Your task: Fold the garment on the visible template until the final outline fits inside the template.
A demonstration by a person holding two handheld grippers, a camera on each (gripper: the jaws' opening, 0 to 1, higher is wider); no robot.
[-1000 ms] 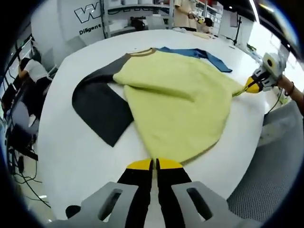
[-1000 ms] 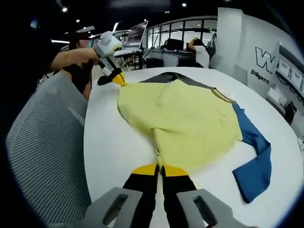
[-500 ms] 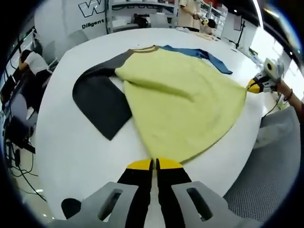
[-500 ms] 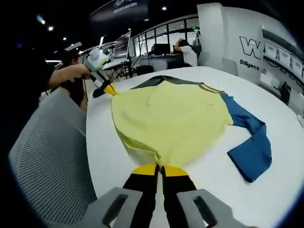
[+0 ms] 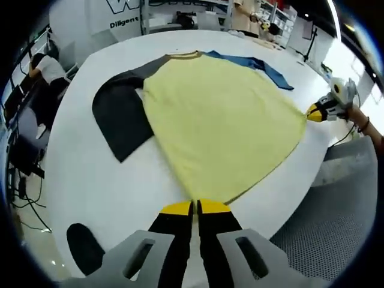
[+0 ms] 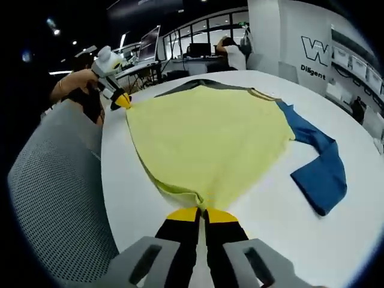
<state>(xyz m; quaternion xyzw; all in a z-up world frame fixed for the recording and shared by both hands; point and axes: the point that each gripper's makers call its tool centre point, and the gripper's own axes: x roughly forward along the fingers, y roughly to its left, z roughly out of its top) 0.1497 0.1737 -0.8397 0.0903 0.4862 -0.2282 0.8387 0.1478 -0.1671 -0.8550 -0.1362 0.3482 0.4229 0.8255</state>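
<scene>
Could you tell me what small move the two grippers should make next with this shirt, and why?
Probably lower both hem corners onto the white table and check the spread. The left gripper and right gripper are each shut on the yellow shirt's hem, the body looks stretched smooth, and the dark sleeve and blue sleeve lie flat, unfolded.

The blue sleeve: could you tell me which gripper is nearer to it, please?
Right. The right gripper grips the shirt hem on the blue sleeve side; the left gripper holds the hem corner on the black sleeve side, farther away.
</scene>
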